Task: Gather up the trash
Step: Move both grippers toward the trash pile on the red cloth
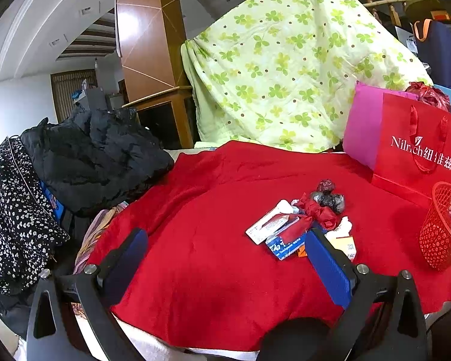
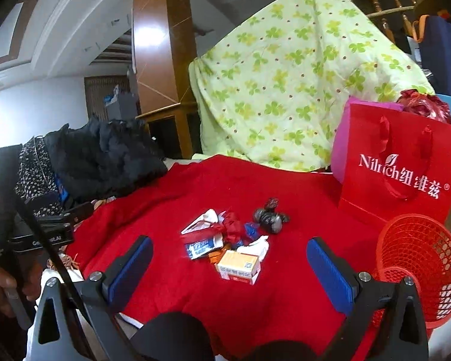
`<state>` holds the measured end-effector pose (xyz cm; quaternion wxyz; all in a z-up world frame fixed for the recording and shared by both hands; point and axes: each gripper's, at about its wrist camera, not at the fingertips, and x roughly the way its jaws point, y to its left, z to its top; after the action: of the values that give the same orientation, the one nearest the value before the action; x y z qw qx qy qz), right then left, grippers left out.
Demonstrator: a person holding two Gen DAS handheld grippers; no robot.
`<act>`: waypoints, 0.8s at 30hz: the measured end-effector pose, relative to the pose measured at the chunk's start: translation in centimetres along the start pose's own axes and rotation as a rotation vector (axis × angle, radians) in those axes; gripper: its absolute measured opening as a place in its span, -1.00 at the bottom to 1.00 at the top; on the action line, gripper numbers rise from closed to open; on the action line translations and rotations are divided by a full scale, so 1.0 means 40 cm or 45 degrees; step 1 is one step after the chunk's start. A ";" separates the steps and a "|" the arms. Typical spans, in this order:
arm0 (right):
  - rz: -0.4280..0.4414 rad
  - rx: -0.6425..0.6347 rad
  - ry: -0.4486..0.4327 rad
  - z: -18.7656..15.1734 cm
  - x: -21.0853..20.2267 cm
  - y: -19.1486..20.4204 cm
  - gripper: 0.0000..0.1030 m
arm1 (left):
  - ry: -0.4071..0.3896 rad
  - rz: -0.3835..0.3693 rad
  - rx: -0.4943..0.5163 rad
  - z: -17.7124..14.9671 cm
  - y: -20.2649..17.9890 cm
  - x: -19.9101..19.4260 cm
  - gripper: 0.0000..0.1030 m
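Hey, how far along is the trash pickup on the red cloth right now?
Nothing looks collected yet. The trash pile still lies on the red cloth, and the red mesh basket beside it shows nothing clearly inside. The left gripper and right gripper are both open and empty. Every piece is left.
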<state>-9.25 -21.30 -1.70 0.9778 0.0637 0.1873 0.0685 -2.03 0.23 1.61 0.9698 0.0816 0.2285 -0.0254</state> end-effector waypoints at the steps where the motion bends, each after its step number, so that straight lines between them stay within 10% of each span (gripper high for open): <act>1: 0.003 -0.002 0.005 0.002 0.003 0.004 1.00 | 0.000 -0.001 -0.003 -0.002 0.002 0.000 1.00; 24: 0.010 -0.022 0.055 0.000 0.036 0.031 1.00 | 0.008 -0.004 -0.010 -0.021 0.009 0.025 1.00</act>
<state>-8.07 -19.86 -2.04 0.9738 0.0544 0.2074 0.0751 -1.49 0.72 0.48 0.9693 0.0777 0.2320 -0.0257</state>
